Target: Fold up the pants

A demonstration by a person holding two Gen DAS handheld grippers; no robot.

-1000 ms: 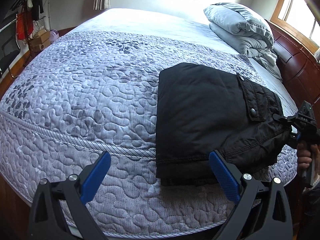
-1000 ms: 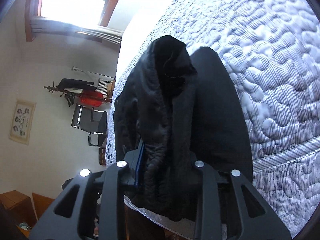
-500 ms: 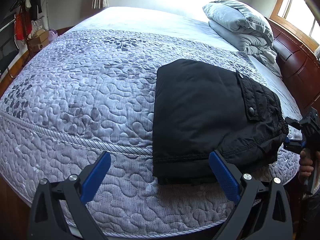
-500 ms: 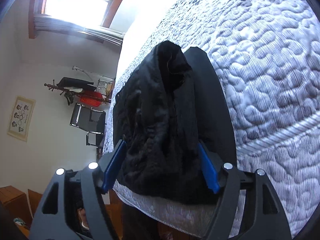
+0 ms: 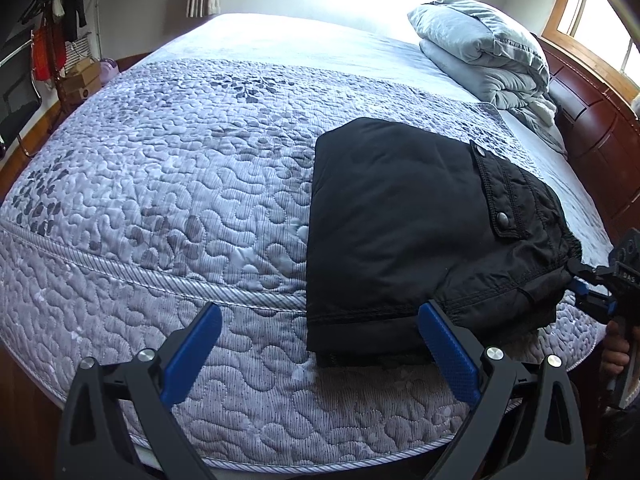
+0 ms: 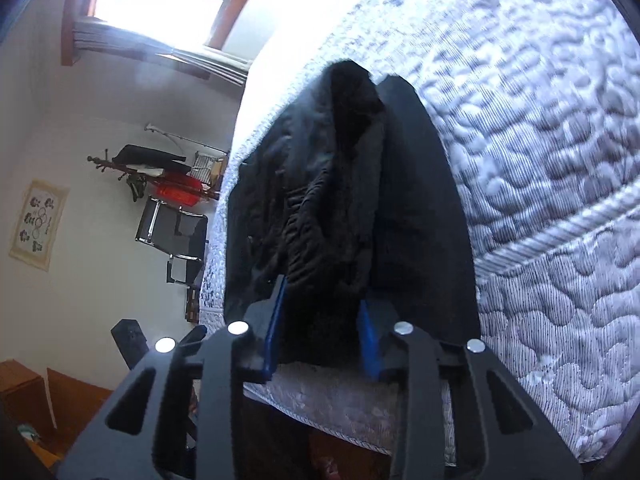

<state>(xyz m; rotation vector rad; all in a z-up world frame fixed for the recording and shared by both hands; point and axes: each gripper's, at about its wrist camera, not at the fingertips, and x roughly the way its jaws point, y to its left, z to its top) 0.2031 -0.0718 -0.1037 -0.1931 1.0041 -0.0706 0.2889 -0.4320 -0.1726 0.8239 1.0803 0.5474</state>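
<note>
Black pants, folded into a thick rectangle, lie on the near right part of a bed covered in a grey-lilac quilted spread, their lower edge hanging just over the mattress side. A snap-buttoned pocket flap faces up. The left gripper hovers off the bed's edge with its blue-padded fingers spread wide, holding nothing. The right gripper has its fingers set narrow around the bunched waistband end; whether they pinch it cannot be told. Folded grey bedding is stacked near the wooden headboard.
</note>
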